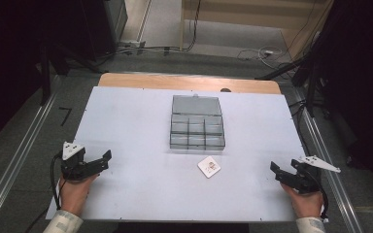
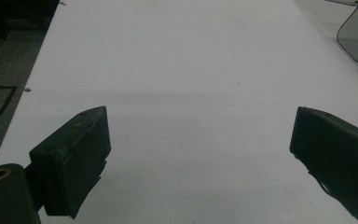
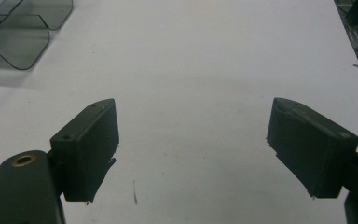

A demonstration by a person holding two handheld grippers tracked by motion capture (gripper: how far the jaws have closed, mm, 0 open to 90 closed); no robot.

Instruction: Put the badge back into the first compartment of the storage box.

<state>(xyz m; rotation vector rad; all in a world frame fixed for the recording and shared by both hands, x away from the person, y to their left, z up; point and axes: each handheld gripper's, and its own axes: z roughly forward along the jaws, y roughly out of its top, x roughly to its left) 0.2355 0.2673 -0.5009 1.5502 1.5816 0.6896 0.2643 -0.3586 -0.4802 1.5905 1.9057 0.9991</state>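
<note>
Both grippers sit wide apart at the near corners of my white table [image 1: 136, 121]. My left gripper [image 1: 103, 160] rests low at the near-left edge, jaws spread wide with nothing between them but bare tabletop. My right gripper [image 1: 278, 171] mirrors it at the near-right edge, jaws equally spread and holding nothing. I see a clear compartment box [image 1: 196, 122] with its lid open near the table's middle, well apart from both grippers. Just in front of it lies a small white square tile [image 1: 209, 167], untouched.
</note>
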